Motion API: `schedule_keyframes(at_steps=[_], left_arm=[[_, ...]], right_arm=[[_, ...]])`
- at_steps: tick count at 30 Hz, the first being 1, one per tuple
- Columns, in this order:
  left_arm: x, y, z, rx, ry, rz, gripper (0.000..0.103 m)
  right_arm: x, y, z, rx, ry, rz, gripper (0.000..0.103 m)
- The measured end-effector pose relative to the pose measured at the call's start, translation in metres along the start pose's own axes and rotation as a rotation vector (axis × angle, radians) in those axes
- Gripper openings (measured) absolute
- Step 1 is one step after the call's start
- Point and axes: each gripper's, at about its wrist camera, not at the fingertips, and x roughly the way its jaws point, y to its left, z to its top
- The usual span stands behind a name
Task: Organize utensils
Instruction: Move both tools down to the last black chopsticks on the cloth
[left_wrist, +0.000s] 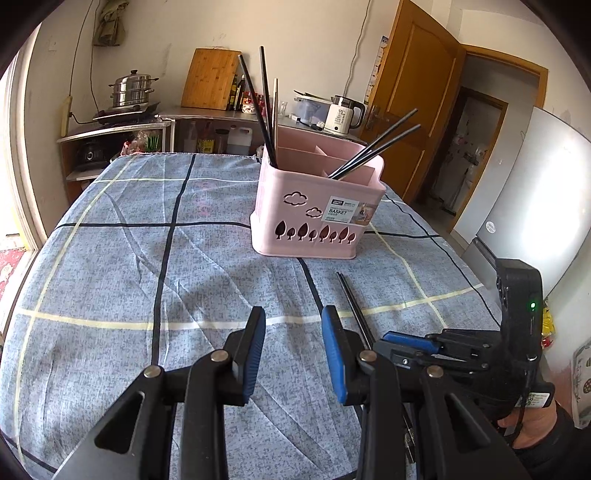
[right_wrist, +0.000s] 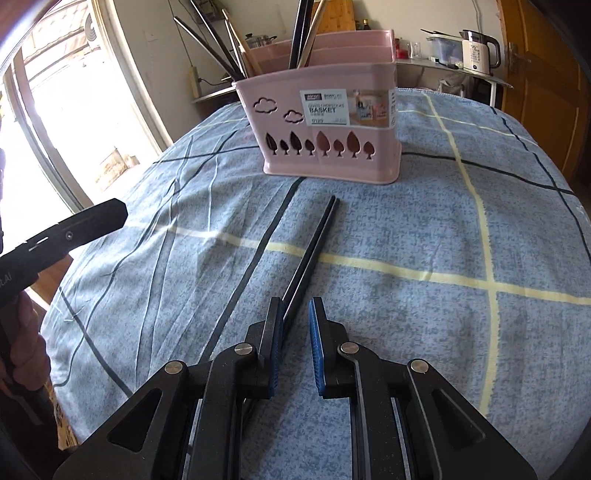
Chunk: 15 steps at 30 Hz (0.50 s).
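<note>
Item: pair of black chopsticks (right_wrist: 314, 240), lying side by side and touching on the blue checked cloth (right_wrist: 406, 229), tips toward the pink basket (right_wrist: 332, 122), near it but not touching. The near ends run under the right gripper (right_wrist: 295, 314).

Holder: pink basket with dividers, upright on the cloth. Several dark and pale chopsticks (left_wrist: 264, 110) already stand in its compartments, leaning outward; which compartment is meant for this pair cannot be told.

Right gripper: low over the near part of the pair, fingers parted by a narrow gap, nothing pinched. The sticks appear to pass under or just beside its left finger (right_wrist: 275, 332); contact cannot be told.

Left gripper (left_wrist: 293, 317): over bare cloth beside the pair, fingers spread, empty.

Handling, as judged: light, stiff, thin, smooth and likely slippery; prone to rolling apart or pivoting if pinched off-centre. The soft cloth gives a little, which should help the pads get under. Best hold: across both sticks together, somewhat in from the near end, pads square to their length, so the pair stays parallel when tipped upright into the basket.
</note>
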Motion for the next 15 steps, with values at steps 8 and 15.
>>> schedule_keyframes(at_steps=[8,15], left_arm=[[0.007,0.001,-0.001,-0.010,0.015,-0.008,0.033],[0.010,0.000,-0.004,-0.009,0.027,-0.012,0.033]], right_arm=[[0.002,0.003,0.000,-0.003,-0.002,-0.017,0.023],[-0.004,-0.007,-0.005,0.058,-0.017,0.004,0.023]])
